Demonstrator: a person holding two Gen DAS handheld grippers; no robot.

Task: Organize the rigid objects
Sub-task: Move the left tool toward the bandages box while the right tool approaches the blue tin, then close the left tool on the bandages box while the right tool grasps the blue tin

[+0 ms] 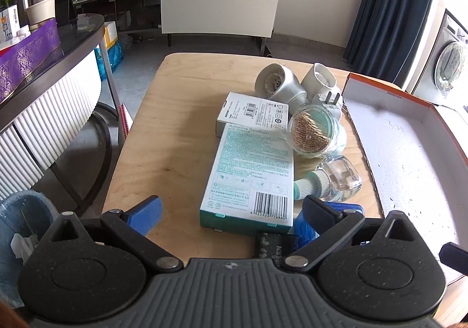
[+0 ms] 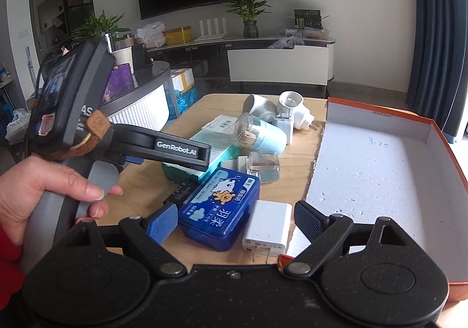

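Observation:
A pile of rigid objects lies on the wooden table (image 1: 163,129). A teal adhesive bandage box (image 1: 251,178) sits just ahead of my left gripper (image 1: 234,212), which is open and empty. Behind it are a white box (image 1: 251,113), a toothpick jar (image 1: 314,132), a clear liquid bottle (image 1: 330,178) and white plug-in devices (image 1: 292,82). My right gripper (image 2: 237,221) is open above a blue plastic case (image 2: 220,206) and a white charger (image 2: 267,228). The open orange-edged box (image 2: 386,170) lies to the right with nothing in it.
A hand (image 2: 44,190) holds the left gripper's handle (image 2: 73,111) in the right wrist view. A small black item (image 1: 270,246) lies by the table's near edge. A dark counter (image 1: 44,64) and a bin (image 1: 23,225) stand left of the table.

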